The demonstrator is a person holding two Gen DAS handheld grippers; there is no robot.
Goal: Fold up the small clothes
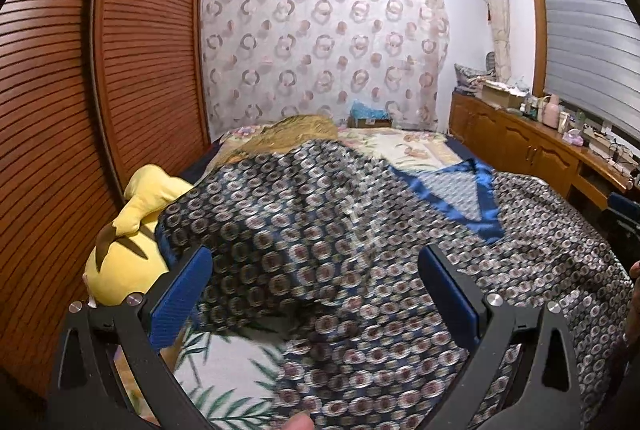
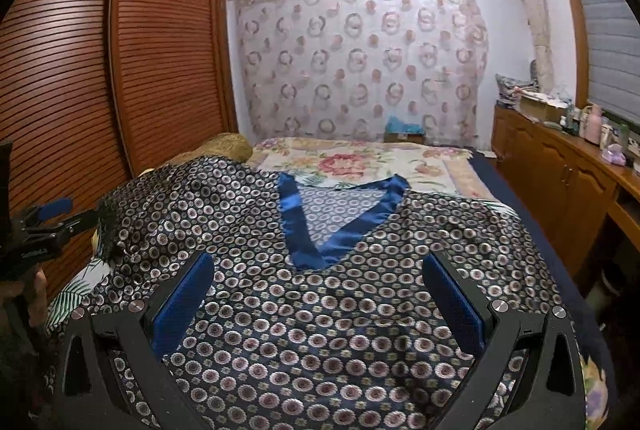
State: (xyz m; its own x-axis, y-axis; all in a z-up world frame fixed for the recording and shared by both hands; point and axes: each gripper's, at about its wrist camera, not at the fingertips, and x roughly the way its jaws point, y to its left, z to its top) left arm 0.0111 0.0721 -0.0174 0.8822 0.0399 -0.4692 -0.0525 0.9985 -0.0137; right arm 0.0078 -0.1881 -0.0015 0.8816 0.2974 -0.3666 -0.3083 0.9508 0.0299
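- We see a dark navy satin top with a circle print and a shiny blue V-neck band (image 2: 320,310) spread over the floral-sheeted bed (image 2: 360,157).
- Our left gripper (image 1: 316,294) has its blue-padded fingers (image 1: 182,300) spread wide, nothing between them; the top's left side is raised and blurred in front of it.
- Our right gripper (image 2: 320,302) also has its fingers (image 2: 454,304) spread apart, over the top's chest just below the neckline.
- A yellow plush toy (image 1: 132,230) lies at the bed's left edge, partly under the fabric, beside the brown slatted wardrobe (image 1: 60,109).
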